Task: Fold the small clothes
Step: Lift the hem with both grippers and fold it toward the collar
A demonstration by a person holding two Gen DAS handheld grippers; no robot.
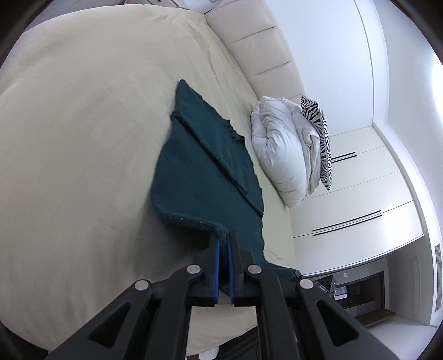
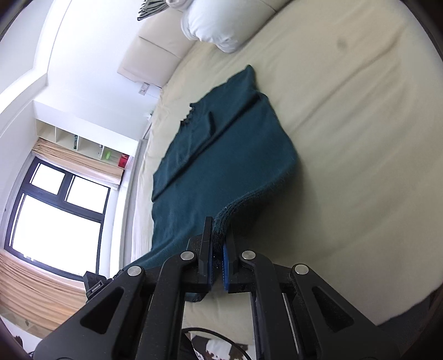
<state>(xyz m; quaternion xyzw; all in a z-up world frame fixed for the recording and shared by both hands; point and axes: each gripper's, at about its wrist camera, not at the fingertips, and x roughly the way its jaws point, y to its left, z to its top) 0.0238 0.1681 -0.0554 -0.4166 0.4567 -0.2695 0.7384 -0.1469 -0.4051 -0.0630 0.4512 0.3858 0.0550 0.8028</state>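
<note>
A dark teal knitted garment lies on the cream bed sheet, its sleeves folded in over the body. My left gripper is shut on the garment's near hem corner and lifts it off the sheet. In the right wrist view the same garment stretches away from me. My right gripper is shut on the other hem corner, with the thick knit edge pinched between the blue pads. The neckline end lies flat toward the headboard.
A rolled white duvet with a zebra-print cushion sits by the padded headboard. A white pillow lies at the bed head. Wardrobe doors, a window and wall shelves surround the bed.
</note>
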